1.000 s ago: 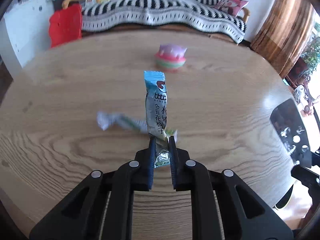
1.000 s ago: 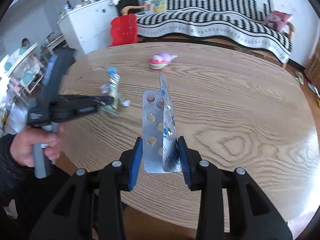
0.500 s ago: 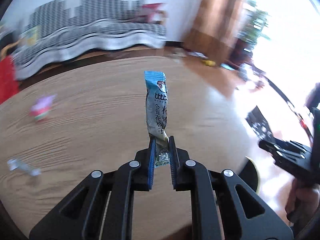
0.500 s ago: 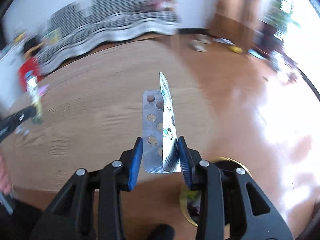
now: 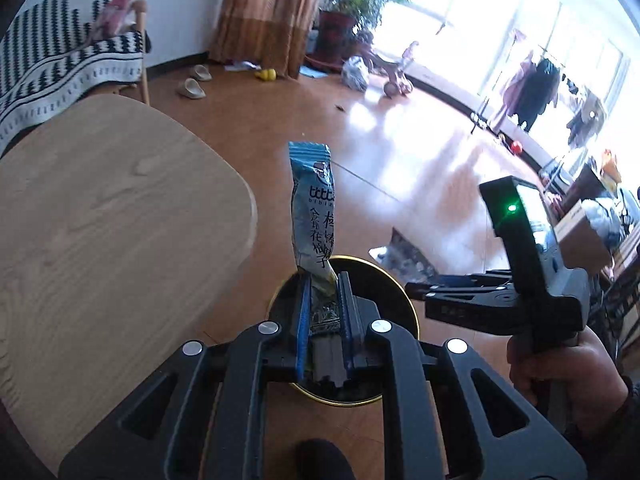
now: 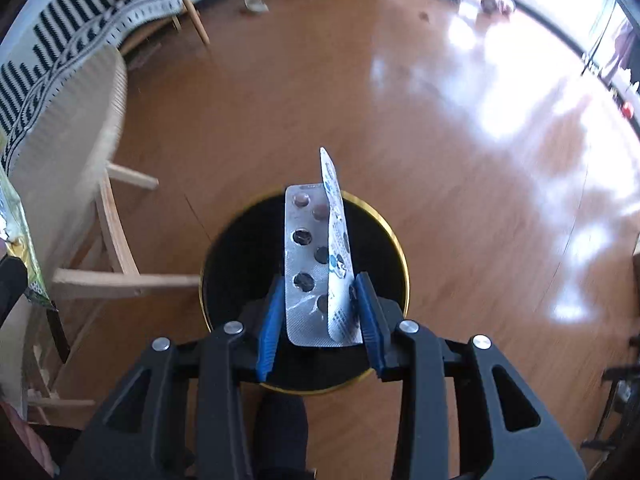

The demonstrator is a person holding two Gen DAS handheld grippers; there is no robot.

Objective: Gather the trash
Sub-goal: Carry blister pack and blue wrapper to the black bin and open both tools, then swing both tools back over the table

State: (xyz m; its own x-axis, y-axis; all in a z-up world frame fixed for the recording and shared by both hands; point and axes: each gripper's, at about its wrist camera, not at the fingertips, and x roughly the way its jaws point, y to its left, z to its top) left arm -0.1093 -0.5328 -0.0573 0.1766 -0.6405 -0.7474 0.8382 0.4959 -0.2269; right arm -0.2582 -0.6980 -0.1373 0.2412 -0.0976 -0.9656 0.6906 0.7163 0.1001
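Observation:
My left gripper (image 5: pixel 323 280) is shut on a blue snack wrapper (image 5: pixel 314 208) that stands up from its blue pads. It hangs over a round black bin with a gold rim (image 5: pixel 400 292) on the floor. In the right wrist view my right gripper (image 6: pixel 319 284) is shut on two silver blister packs (image 6: pixel 304 256), held upright straight above the same bin (image 6: pixel 376 216). The right gripper's body (image 5: pixel 516 280), with a hand on its handle, shows at the right of the left wrist view. The wrapper's lower end (image 6: pixel 20 240) shows at the left edge of the right wrist view.
The wooden table (image 5: pixel 100 220) ends just left of the bin. Its legs (image 6: pixel 116 236) stand beside the bin. A striped sofa (image 5: pixel 52 64) is behind the table. Slippers (image 5: pixel 192 88), toys and plants lie on the shiny wooden floor toward the bright window.
Both grippers swung from over the table to the right and tipped downward; they now hang over the bin on the floor. Each still holds its item.

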